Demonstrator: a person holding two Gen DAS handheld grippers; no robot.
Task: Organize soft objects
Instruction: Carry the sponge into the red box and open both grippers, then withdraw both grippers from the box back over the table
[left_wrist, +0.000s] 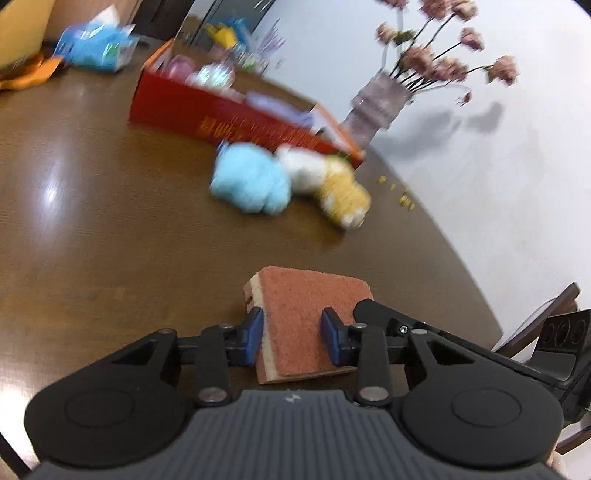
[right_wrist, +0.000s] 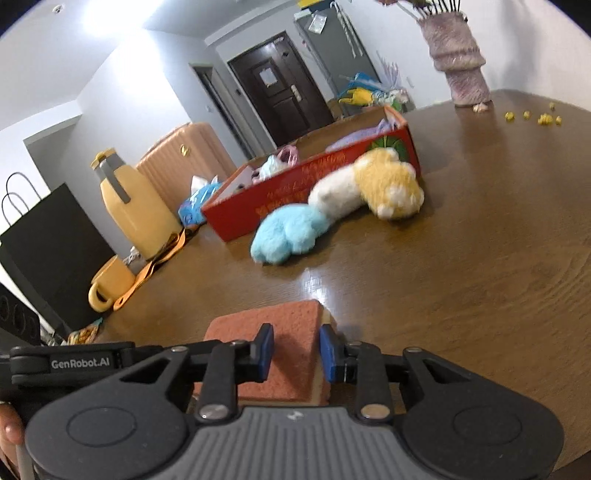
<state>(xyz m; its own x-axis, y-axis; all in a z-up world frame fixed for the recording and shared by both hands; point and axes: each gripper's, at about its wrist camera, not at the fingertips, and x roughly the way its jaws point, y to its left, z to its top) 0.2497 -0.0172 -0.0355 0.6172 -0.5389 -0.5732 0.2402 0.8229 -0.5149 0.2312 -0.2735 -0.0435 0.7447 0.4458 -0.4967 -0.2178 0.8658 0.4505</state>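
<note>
An orange scouring sponge (left_wrist: 306, 317) with a pale yellow layer is held between both grippers above the brown table. My left gripper (left_wrist: 293, 338) is shut on one side of it. My right gripper (right_wrist: 295, 350) is shut on the other side of the sponge (right_wrist: 273, 332). A plush toy with a blue end (left_wrist: 251, 181), white middle and yellow end (left_wrist: 343, 192) lies on the table against an open red box (left_wrist: 207, 110). The toy (right_wrist: 332, 206) and the red box (right_wrist: 295, 184), which holds several soft items, also show in the right wrist view.
A fuzzy pink vase (left_wrist: 376, 107) with flowers stands behind the box near the table's edge. Yellow crumbs (right_wrist: 535, 118) lie by the vase (right_wrist: 461, 66). A yellow jug (right_wrist: 133, 206), yellow cup (right_wrist: 107, 288), black bag (right_wrist: 48, 251) and blue packet (left_wrist: 96, 44) sit at the far left.
</note>
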